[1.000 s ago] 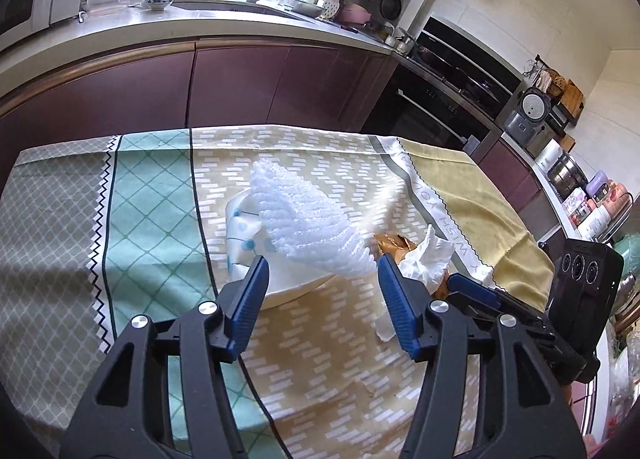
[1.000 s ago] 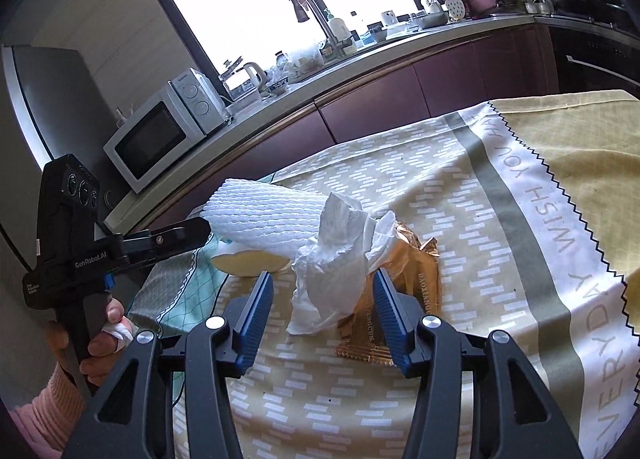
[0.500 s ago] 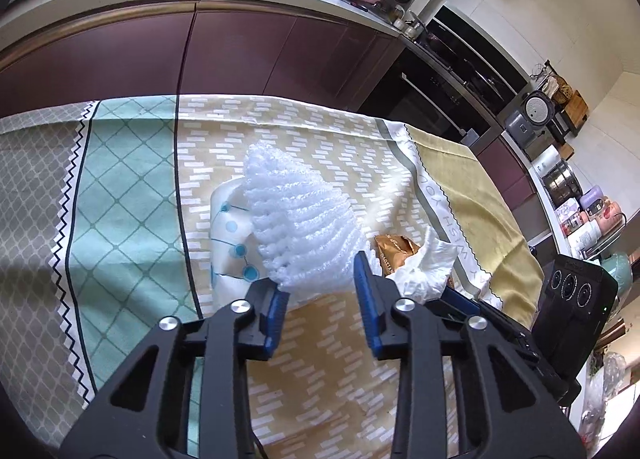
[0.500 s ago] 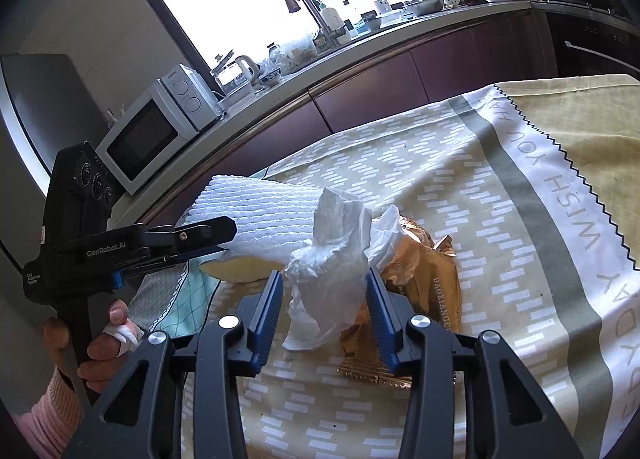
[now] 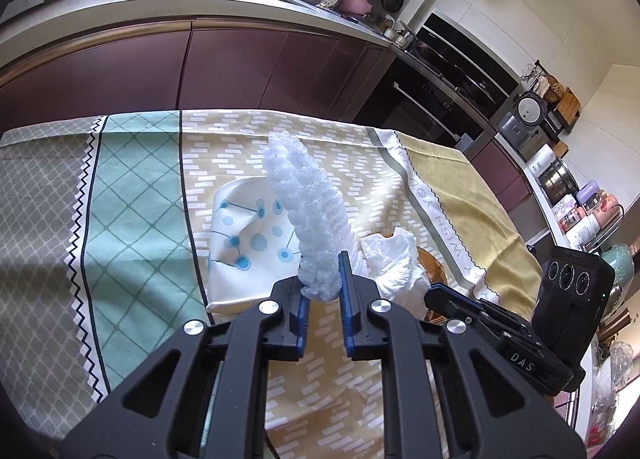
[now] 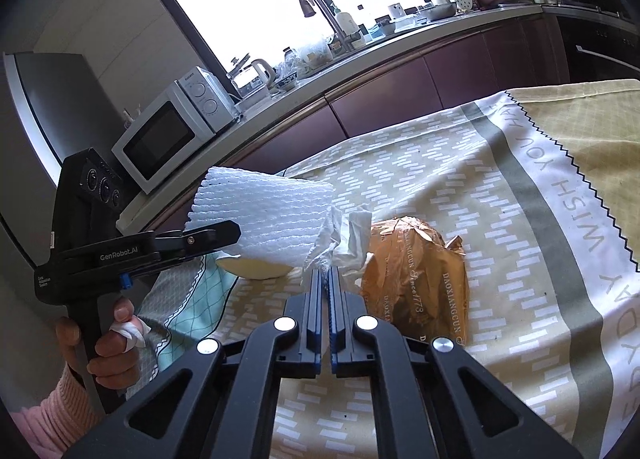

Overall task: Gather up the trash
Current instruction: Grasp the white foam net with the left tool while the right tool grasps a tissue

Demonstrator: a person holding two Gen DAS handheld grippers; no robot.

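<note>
Two tongs: both gripping
Left tongs: jaws closing on foam net, above bowl
Right tongs: clamped on tissue, beside gold wrapper
Desk: tablecloth-covered

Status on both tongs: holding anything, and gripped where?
Left tongs are closing on the near end of the white foam net. Right tongs pinch the crumpled tissue at its lower edge.

I see a microwave upper left, kettle and faucet by window, rice cooker far right.
</note>
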